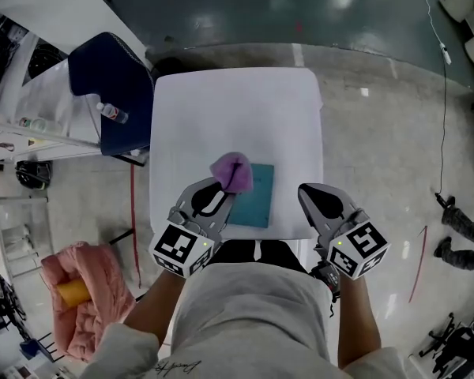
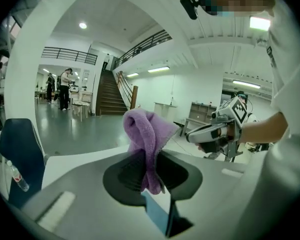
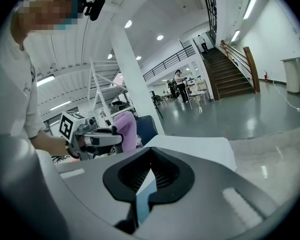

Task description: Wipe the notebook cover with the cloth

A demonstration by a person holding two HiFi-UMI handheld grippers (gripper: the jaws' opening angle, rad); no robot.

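A teal notebook (image 1: 254, 197) lies flat near the front edge of the white table (image 1: 237, 109). My left gripper (image 1: 223, 188) is shut on a purple cloth (image 1: 234, 171), which bunches up above the notebook's left edge. In the left gripper view the cloth (image 2: 146, 144) hangs pinched between the jaws, with the notebook (image 2: 157, 213) below. My right gripper (image 1: 308, 193) hovers at the table's front right, just right of the notebook, shut with nothing in it. The right gripper view shows the jaws closed at the tips (image 3: 150, 155) and the left gripper (image 3: 97, 139) holding the cloth (image 3: 126, 129).
A dark blue chair (image 1: 110, 73) with a water bottle (image 1: 112, 113) on it stands left of the table. A pink bundle (image 1: 91, 294) with an orange object lies on the floor at lower left. The table's far half is bare white. A thin cable (image 1: 441, 93) runs along the right floor.
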